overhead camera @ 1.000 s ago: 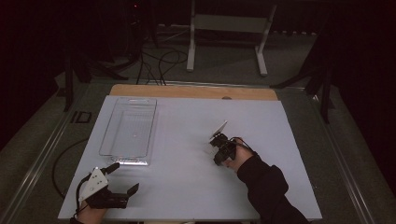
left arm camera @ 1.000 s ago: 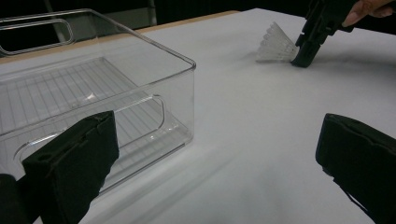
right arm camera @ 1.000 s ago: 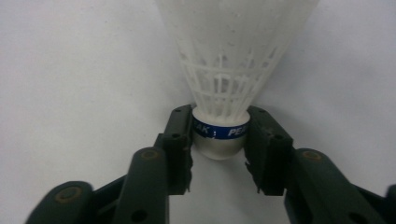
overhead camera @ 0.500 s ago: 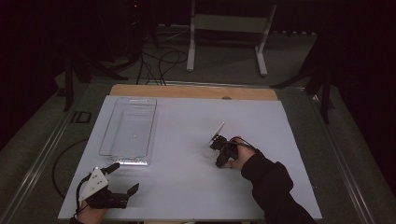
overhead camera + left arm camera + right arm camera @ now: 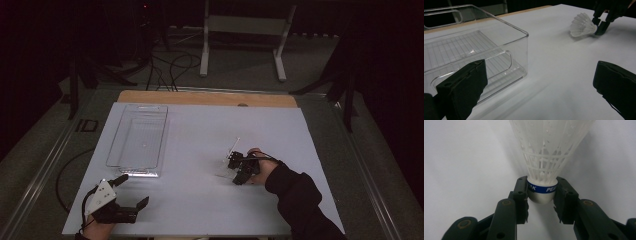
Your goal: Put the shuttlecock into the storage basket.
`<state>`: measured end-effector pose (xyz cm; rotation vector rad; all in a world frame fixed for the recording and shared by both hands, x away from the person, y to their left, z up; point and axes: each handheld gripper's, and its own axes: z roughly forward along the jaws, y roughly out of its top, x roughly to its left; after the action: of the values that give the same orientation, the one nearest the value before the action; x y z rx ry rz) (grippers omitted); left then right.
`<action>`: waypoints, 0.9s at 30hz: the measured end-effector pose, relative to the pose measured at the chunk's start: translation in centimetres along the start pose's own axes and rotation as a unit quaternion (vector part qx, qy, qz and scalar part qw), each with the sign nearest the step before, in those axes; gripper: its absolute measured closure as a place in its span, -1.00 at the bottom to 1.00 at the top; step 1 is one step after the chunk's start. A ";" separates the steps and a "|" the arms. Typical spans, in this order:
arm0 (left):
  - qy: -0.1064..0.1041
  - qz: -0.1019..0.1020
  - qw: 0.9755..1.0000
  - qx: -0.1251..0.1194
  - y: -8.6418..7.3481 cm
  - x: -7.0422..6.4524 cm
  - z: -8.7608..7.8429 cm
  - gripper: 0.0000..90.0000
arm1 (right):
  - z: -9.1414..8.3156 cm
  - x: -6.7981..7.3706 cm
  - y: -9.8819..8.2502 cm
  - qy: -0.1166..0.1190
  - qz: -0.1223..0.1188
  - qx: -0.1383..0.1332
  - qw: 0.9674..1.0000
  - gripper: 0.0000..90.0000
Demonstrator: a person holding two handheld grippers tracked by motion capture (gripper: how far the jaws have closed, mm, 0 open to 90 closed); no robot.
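So your right gripper (image 5: pixel 541 195) pinches the shuttlecock (image 5: pixel 549 152) by its cork, low over the white table (image 5: pixel 200 200); the blue band reads "PEAK". Your left gripper (image 5: pixel 536 85) waits spread and empty. Carrying it to the clear bin (image 5: pixel 474 50) probably remains.

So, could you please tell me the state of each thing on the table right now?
Shuttlecock: lying on the table, cork end gripped.
Right tool: shut on the shuttlecock's cork.
Left tool: open, holding nothing.
Clear bin: upright, empty.
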<state>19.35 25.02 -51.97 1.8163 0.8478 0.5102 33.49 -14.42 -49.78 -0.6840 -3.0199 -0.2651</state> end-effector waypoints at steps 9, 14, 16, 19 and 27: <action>0.000 0.000 1.000 0.001 0.0 0.0 0.0 -0.99 | 0.0 1.1 -0.6 0.033 -0.081 0.008 0.996 0.46; 0.000 0.000 1.000 0.001 0.0 0.0 0.0 -0.99 | 0.0 1.5 -0.9 0.042 -0.109 0.017 0.993 0.46; 0.000 0.000 1.000 0.001 0.0 0.0 0.0 -0.99 | -0.1 1.6 -1.0 0.044 -0.122 0.016 0.991 0.46; -0.001 -0.001 1.000 0.000 0.0 0.0 0.0 -0.99 | -0.2 1.9 -1.1 0.053 -0.132 0.012 0.990 0.46; 0.000 -0.001 1.000 0.001 0.0 0.0 0.1 -0.99 | -0.8 2.8 -1.0 0.047 -0.182 0.004 0.982 0.46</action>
<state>19.38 24.95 -52.00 1.8177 0.8498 0.5072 30.48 -14.27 -48.91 -0.1089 -3.0317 -0.2858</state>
